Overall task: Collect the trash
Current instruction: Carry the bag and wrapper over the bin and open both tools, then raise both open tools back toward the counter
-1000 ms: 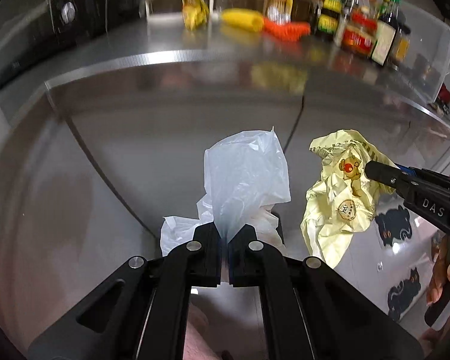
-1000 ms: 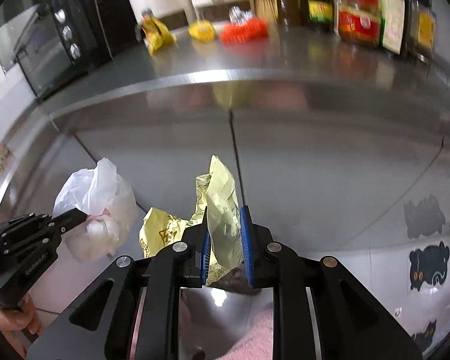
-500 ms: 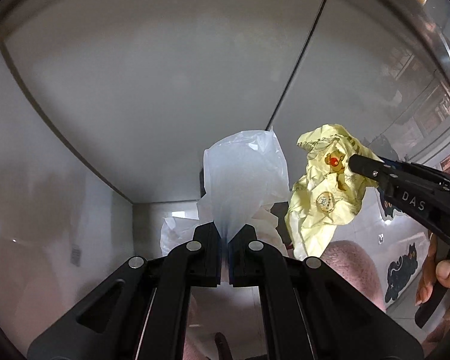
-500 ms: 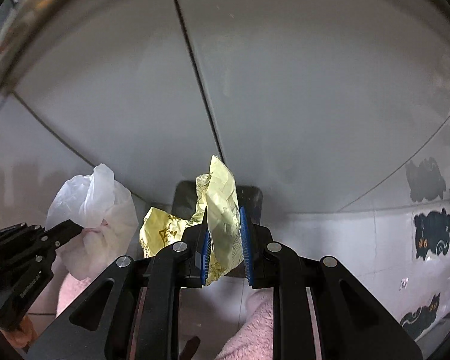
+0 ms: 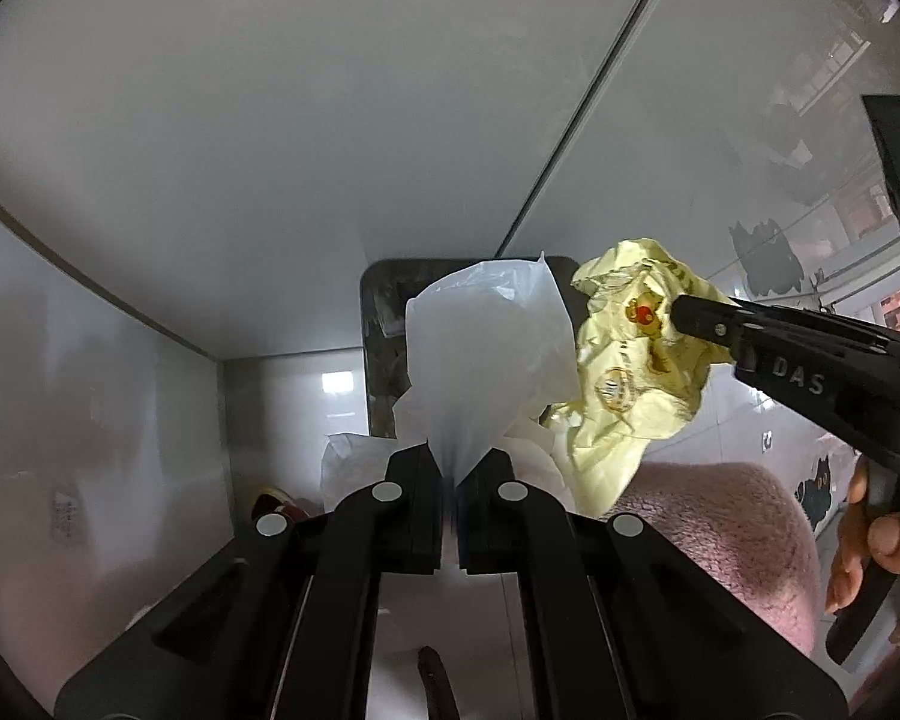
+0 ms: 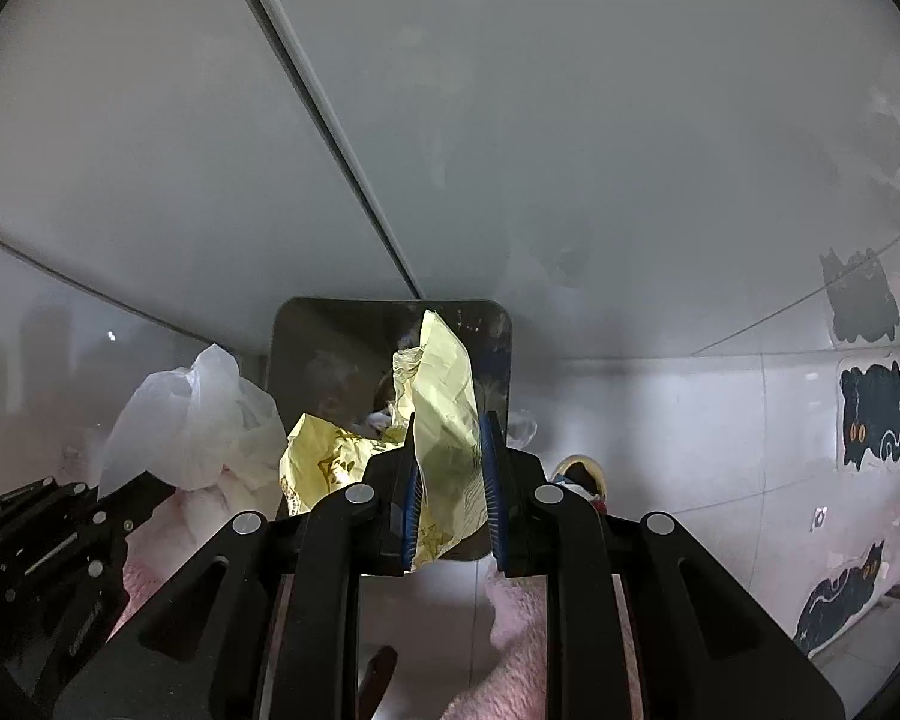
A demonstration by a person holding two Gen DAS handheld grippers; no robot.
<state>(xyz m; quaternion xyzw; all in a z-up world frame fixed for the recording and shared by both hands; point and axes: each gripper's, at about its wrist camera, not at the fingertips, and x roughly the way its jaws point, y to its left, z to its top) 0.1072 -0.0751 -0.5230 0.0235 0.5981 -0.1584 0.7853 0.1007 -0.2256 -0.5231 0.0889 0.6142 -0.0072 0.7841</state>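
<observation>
My left gripper point(image 5: 450, 468) is shut on a crumpled white plastic bag point(image 5: 486, 354), which stands up from the jaws. My right gripper point(image 6: 448, 450) is shut on a crumpled yellow wrapper point(image 6: 444, 414) with printed logos. Both point steeply down over a dark square trash bin point(image 6: 324, 348) on the floor against a grey cabinet front. In the left wrist view the yellow wrapper point(image 5: 630, 372) hangs beside the white bag over the bin point(image 5: 384, 324), held by the right gripper point(image 5: 684, 315). The white bag point(image 6: 186, 420) and the left gripper point(image 6: 144, 489) show at the lower left of the right wrist view.
Grey cabinet doors point(image 6: 570, 120) with a vertical seam fill the upper part of both views. A pink fuzzy slipper point(image 5: 720, 522) is below the grippers. Black cat stickers point(image 6: 873, 414) mark the white tiled floor on the right. A hand point(image 5: 870, 540) holds the right gripper's handle.
Both grippers have dropped from counter height, tilting downward, still holding bag and wrapper. The counter with its bottles has left view; the trash bin now sits beneath them.
</observation>
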